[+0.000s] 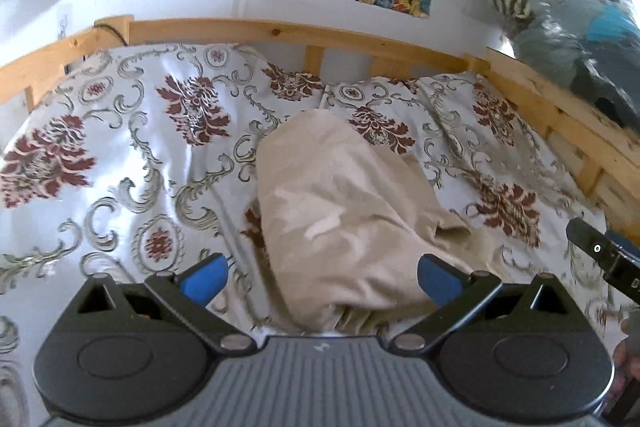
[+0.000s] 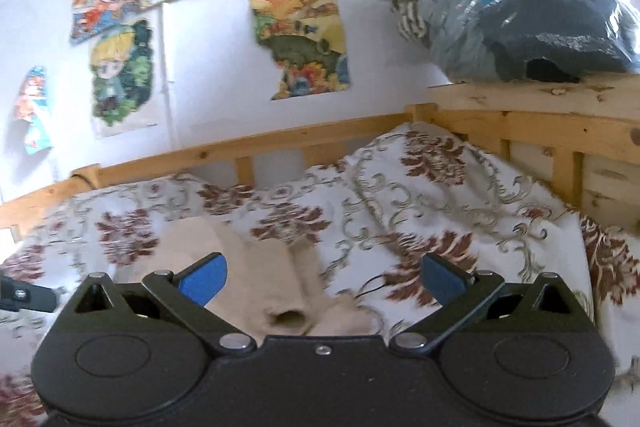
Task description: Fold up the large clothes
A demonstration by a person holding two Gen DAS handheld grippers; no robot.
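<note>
Here, left hand-held gripper (image 1: 322,281) spread wide over beige garment (image 1: 344,211), right hand-held gripper (image 2: 324,281) likewise spread, gripping nothing.

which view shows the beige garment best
The left wrist view: the beige garment fills the centre, lying folded lengthwise on the floral bedspread ahead of the open left gripper. The right wrist view shows only its blurred near end.
</note>
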